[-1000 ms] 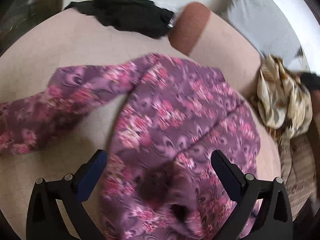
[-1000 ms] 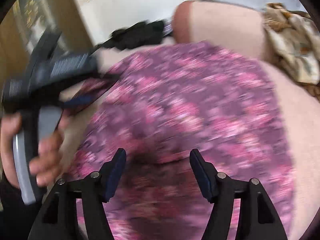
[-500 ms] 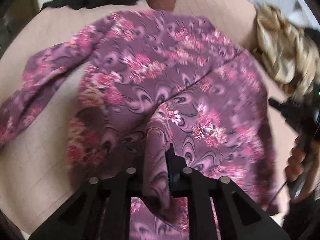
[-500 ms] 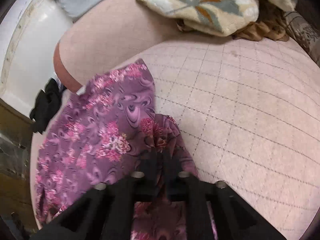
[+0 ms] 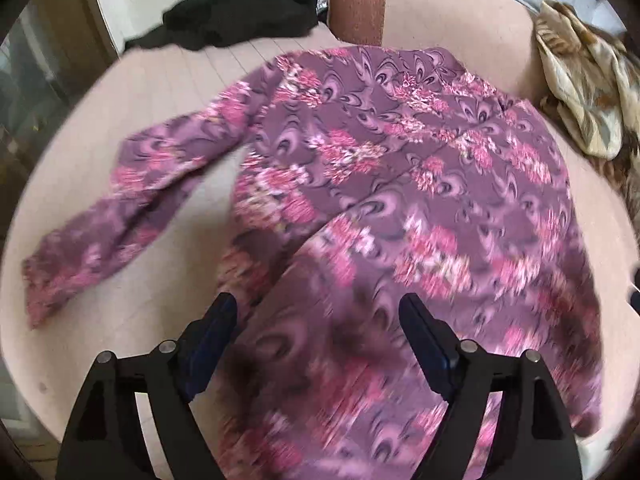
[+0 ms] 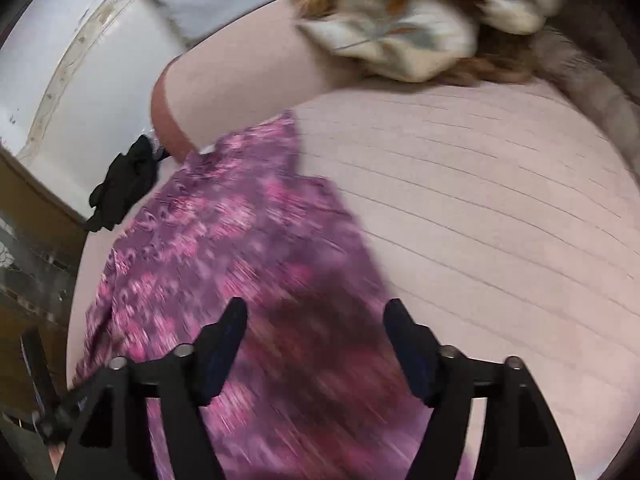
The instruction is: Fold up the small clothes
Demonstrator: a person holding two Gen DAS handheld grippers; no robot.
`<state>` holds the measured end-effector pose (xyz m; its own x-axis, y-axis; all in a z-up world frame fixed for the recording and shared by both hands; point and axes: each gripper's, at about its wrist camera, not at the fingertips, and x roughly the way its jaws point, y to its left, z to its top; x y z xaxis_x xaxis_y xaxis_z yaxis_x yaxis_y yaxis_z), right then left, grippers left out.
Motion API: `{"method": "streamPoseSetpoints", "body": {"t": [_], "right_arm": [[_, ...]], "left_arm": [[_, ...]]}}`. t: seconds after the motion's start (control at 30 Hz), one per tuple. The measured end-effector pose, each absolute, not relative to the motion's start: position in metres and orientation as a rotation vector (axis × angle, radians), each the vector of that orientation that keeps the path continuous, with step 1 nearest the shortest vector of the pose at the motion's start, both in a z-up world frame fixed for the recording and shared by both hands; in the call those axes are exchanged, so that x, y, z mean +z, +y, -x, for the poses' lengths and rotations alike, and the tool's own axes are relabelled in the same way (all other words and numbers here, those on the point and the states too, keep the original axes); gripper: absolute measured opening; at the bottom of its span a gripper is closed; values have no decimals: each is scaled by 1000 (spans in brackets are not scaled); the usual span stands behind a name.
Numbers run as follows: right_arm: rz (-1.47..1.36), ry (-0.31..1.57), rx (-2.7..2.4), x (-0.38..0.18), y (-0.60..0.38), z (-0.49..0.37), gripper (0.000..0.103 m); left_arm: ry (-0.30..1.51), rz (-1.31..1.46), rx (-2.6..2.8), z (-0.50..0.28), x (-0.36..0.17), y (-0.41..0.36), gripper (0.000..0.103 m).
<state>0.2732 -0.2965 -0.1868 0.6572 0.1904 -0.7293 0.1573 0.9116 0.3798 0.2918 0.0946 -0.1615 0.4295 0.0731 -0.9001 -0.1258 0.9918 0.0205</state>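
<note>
On the pink quilted couch seat [image 5: 120,128] the purple floral top [image 5: 400,168] lies spread; my left gripper [image 5: 318,332] and right gripper [image 6: 316,336] have just been opening, both empty. I should smooth the sleeve [image 5: 120,208] before folding.

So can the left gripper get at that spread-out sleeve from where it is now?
Probably yes. The left gripper is open over the purple floral top, and the sleeve lies flat on the cushion to its left, nothing covering it.

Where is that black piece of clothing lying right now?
In the left wrist view the black garment lies bunched at the far edge of the pink cushion, beyond the purple floral top and left of the brown armrest.
</note>
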Motion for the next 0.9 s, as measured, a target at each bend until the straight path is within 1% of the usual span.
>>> {"method": "streamPoseSetpoints", "body": {"t": [0.1,0.17,0.27,0.33,0.37,0.4,0.43,0.47,0.5,0.53,0.6,0.67,0.7,0.73,0.77,0.8,0.83,0.9], "right_arm": [[-463,939,-12,-205,-327,-224,77],[-483,986,0,-220,-344,-195,75],[-501,1023,94,-242,-340,-164,69],[-489,1008,93,-248,-333,-157,65],[-485,1016,84,-254,-329,-157,59],[-480,1024,75,-257,-328,-158,46],[-459,1037,60,-261,-327,-159,28],[-441,1044,51,-261,-329,-155,19],[-411,1042,48,-257,-326,-153,14],[-388,1024,56,-251,-325,-148,12],[-367,1007,66,-244,-326,-139,7],[-401,1002,74,-242,-331,-136,6],[-422,1000,73,-242,-335,-134,6],[-433,996,66,-242,-338,-132,5],[-435,996,61,-242,-338,-131,5],[-438,1003,57,-244,-340,-130,5],[-452,1018,58,-247,-343,-132,5],[-459,1007,66,-240,-346,-130,5]], "left_arm": [[1134,35,28,-244,-160,84,82],[1149,61,-61,-210,-162,77,82],[1155,59,-23,-178,-158,77,82],[1169,62,19,-165,-157,88,83],[1166,61,58,-162,-156,97,83],[1155,67,109,-161,-154,107,84],[1156,87,156,-160,-154,118,86],[1168,129,207,-159,-155,133,87],[1178,158,222,-155,-157,141,88],[1208,198,218,-155,-162,148,88],[1228,216,183,-155,-170,148,88],[1204,193,147,-159,-176,141,88],[1205,193,141,-162,-180,139,83],[1210,217,126,-163,-184,138,60],[1233,259,110,-166,-189,137,43],[1255,318,97,-165,-192,140,19],[1247,347,82,-165,-190,140,7],[1207,350,80,-155,-171,141,6]]}}
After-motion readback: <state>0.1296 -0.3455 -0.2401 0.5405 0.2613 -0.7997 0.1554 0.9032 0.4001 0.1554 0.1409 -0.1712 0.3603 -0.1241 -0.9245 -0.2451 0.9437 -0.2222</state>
